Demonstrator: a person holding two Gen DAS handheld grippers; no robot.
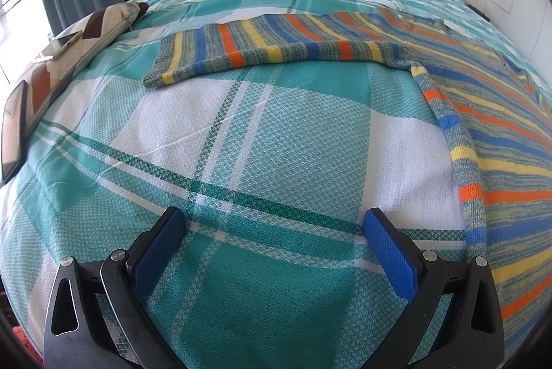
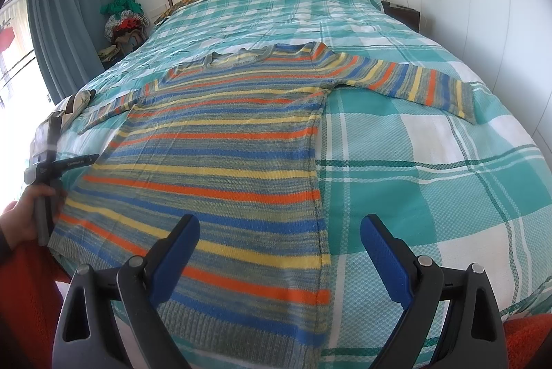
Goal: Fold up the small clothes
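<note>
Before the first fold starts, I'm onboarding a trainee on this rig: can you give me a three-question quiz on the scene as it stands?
1. True or false: the striped sweater lies flat on the plaid bedspread with both sleeves spread outward.
2. Multiple choice: the left gripper is over A) the sweater's collar, B) bare bedspread beside the sweater's side edge, C) the patterned pillow.
3. Fill in: the right gripper is open above the sweater's ____ corner, near the ribbed hem.

Key: 1 true; 2 B; 3 lower right (as the right wrist camera sees it).
</note>
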